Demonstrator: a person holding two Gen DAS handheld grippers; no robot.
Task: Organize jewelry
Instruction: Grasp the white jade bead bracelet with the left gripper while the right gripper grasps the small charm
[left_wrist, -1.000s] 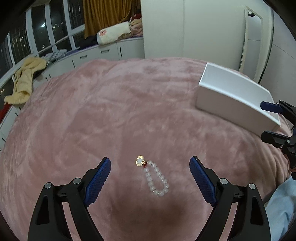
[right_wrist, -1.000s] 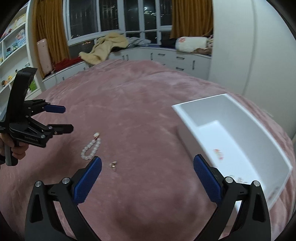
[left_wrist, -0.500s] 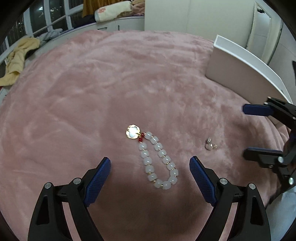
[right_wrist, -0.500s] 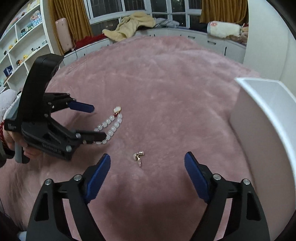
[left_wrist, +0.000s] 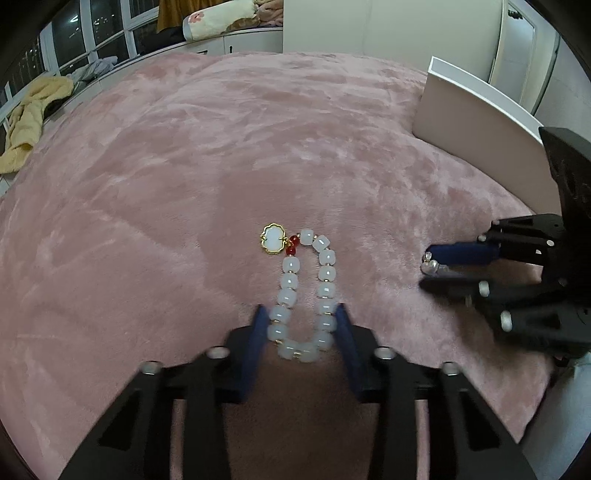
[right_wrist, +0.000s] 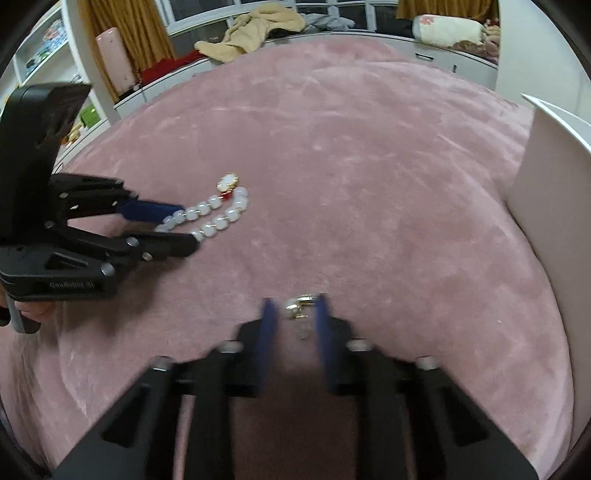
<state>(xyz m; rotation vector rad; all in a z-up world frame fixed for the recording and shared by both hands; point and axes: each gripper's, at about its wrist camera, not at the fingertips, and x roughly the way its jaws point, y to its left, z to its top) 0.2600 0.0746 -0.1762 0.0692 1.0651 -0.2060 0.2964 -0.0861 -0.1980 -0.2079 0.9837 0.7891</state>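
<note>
The work surface is a bed covered in a pink plush blanket (left_wrist: 207, 155), its nap brushed into lighter and darker streaks.

A bracelet of rounded, translucent white beads (left_wrist: 304, 295) lies on the blanket in a narrow elongated loop. Small gold spacers sit between beads; two red beads and a gold-rimmed white charm (left_wrist: 272, 238) close the far end.

The left gripper (left_wrist: 300, 325), black frame with blue ribbed pads, has its fingers narrowed around the near end of the loop. The pads lie against the outer beads on both sides. Whether they press firmly cannot be told.

A small gold earring with a pale pearl-like bead (right_wrist: 297, 306) rests on the blanket between the tips of the right gripper (right_wrist: 293, 314). Its fingers stand close together, with slim gaps either side of the earring in the right wrist view. In the left wrist view the earring (left_wrist: 430, 264) sits at the very fingertips. Contact is not confirmed; the frame is blurred.

A white rigid rectangular box (left_wrist: 476, 122), smooth-walled and straight-edged, stands on the blanket to the right of both grippers, well apart from the bracelet. Open blanket lies between the box and the jewellery and beyond the charm.

A crumpled yellow cloth (right_wrist: 247, 37) lies on the white cabinet ledge beyond the bed's far edge.
</note>
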